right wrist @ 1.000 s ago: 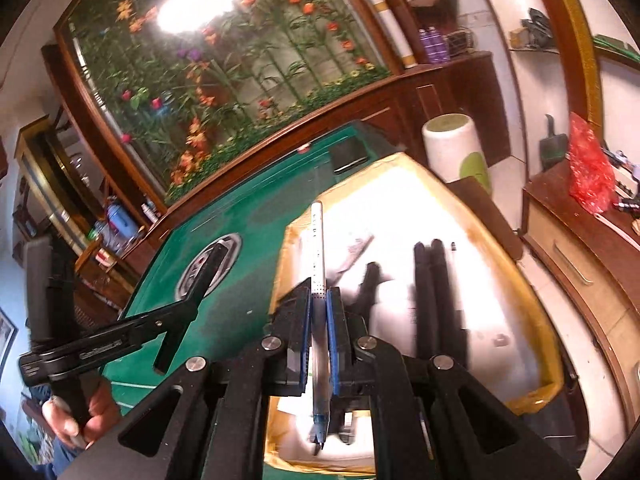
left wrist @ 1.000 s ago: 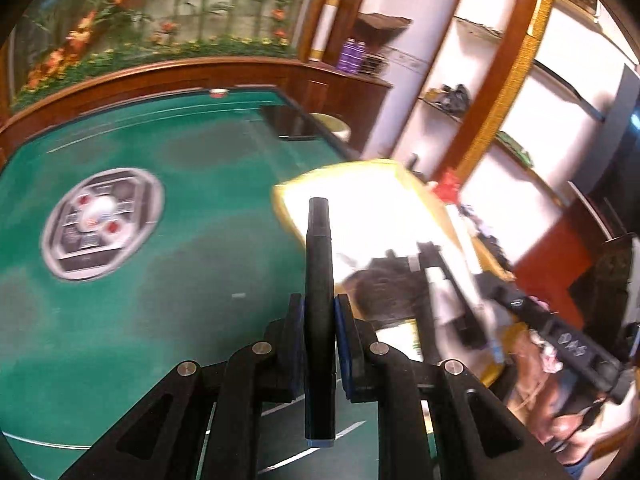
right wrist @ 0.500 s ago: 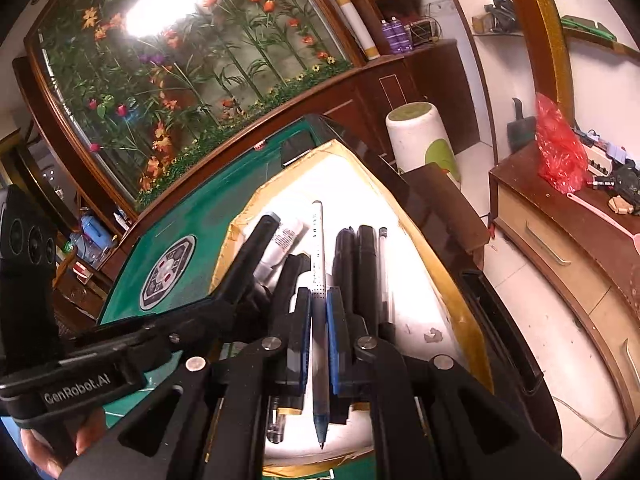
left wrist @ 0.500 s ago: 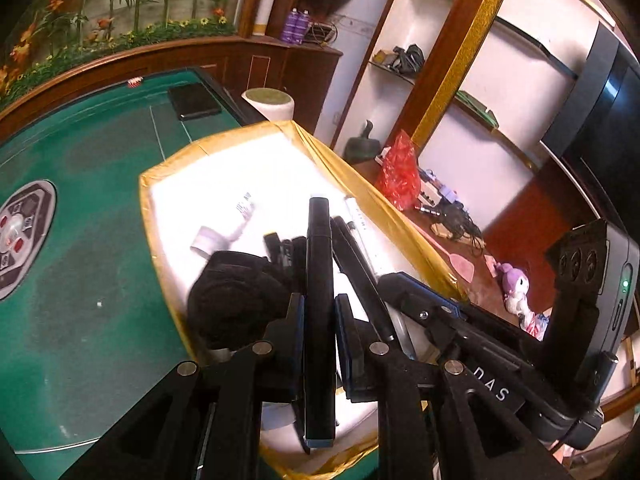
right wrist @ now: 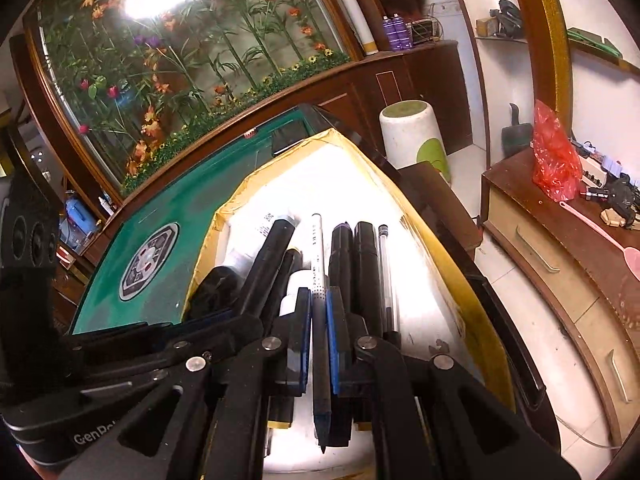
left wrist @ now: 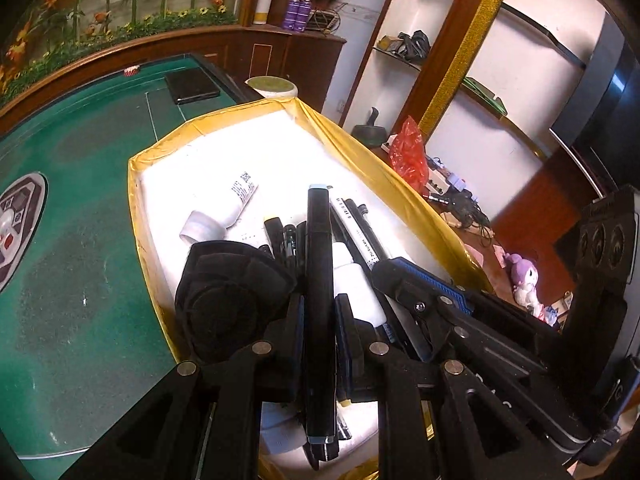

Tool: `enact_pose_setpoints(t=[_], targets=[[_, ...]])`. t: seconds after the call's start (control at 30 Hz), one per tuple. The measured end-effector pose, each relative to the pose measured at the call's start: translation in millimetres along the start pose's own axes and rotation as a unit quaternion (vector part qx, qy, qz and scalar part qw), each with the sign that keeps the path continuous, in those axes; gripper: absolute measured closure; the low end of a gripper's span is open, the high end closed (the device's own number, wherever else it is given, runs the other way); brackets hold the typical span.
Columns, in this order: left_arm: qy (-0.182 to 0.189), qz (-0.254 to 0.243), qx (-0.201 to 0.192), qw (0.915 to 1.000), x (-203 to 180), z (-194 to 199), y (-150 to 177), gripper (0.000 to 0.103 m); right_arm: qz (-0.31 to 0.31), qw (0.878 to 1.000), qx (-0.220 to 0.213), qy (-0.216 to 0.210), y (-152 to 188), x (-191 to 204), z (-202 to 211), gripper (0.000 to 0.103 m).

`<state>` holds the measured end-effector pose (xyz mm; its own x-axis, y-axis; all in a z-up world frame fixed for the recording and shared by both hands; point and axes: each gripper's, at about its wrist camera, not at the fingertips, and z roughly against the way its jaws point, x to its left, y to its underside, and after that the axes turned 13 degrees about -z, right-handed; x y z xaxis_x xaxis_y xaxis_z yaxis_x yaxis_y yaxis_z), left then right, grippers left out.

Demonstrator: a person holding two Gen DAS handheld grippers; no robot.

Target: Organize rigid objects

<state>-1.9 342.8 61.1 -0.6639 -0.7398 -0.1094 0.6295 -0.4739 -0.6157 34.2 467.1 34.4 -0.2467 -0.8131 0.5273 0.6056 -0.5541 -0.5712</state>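
A white-lined tray with a golden rim [left wrist: 224,120] lies on the green table. In it are a white tube [left wrist: 224,212], a black pouch [left wrist: 228,300] and several dark pens. My left gripper [left wrist: 320,312] is shut on a thick black marker [left wrist: 319,248], held low over the tray's near end. My right gripper [right wrist: 319,304] is shut on a thin pen [right wrist: 317,248] with a white dotted barrel, just right of the left one. Two black markers [right wrist: 362,264] and a clear pen [right wrist: 386,272] lie to its right. Each gripper shows in the other's view: right gripper [left wrist: 424,280], left gripper [right wrist: 240,316].
The green felt table [left wrist: 80,240] has a round panel [right wrist: 148,260] at its middle and a flat black device [left wrist: 192,86] at the far edge. A white stool [right wrist: 412,136] stands beyond the tray. A wooden cabinet [right wrist: 552,232] with a red bag [right wrist: 556,160] is on the right.
My left gripper swung from over the green felt to above the tray, still holding the black marker. The right gripper sank closer to the pens, and the two grippers now sit side by side.
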Motion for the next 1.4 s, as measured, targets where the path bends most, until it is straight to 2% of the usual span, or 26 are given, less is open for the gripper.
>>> enact_pose_setpoints(t=[0.33, 0.5, 0.67, 0.73, 0.83, 0.97, 1.1, 1.13, 1.2, 1.3, 1.4], targets=[[0.012, 0.002, 0.004, 0.9999, -0.2, -0.8, 3.4, 0.087, -0.005, 1.000, 0.002, 0.003, 0.7, -0.4, 3.8, 0.095], [0.017, 0.010, 0.003, 0.9998, 3.0, 0.5, 5.4, 0.075, -0.003, 1.000, 0.000, 0.007, 1.3, -0.2, 7.7, 0.095], [0.020, 0.011, -0.003, 0.9997, 4.2, 5.6, 8.2, 0.069, -0.004, 1.000, -0.003, 0.009, 2.2, -0.2, 11.9, 0.093], [0.020, 0.011, -0.007, 0.9997, 4.4, 8.7, 9.2, 0.068, -0.007, 1.000, -0.005, 0.008, 2.4, -1.3, 15.7, 0.090], [0.022, 0.009, -0.016, 0.9996, 5.0, 14.9, 12.0, 0.066, -0.008, 1.000, -0.009, 0.014, 4.0, -1.9, 20.4, 0.077], [0.025, 0.004, -0.033, 0.9991, 7.2, 27.3, 19.8, 0.049, -0.002, 1.000, -0.014, 0.024, 7.0, 4.0, 26.6, 0.073], [0.017, -0.012, -0.060, 0.9980, 12.0, 46.8, 30.2, 0.031, 0.010, 0.998, -0.034, 0.043, 12.7, 15.9, 35.1, 0.055], [0.015, -0.015, -0.067, 0.9976, 14.5, 51.5, 32.7, 0.029, 0.014, 0.998, -0.040, 0.047, 14.2, 19.8, 36.7, 0.046], [0.005, -0.023, -0.084, 0.9962, 18.2, 61.9, 39.1, 0.023, 0.016, 0.997, -0.054, 0.056, 17.5, 24.9, 40.5, 0.037], [-0.018, -0.041, -0.108, 0.9931, 23.2, 76.3, 49.6, 0.015, 0.023, 0.994, -0.078, 0.068, 22.0, 35.4, 46.2, 0.032], [-0.039, -0.047, -0.124, 0.9903, 28.3, 86.6, 61.0, 0.011, 0.024, 0.993, -0.091, 0.076, 26.6, 44.9, 49.0, 0.024]])
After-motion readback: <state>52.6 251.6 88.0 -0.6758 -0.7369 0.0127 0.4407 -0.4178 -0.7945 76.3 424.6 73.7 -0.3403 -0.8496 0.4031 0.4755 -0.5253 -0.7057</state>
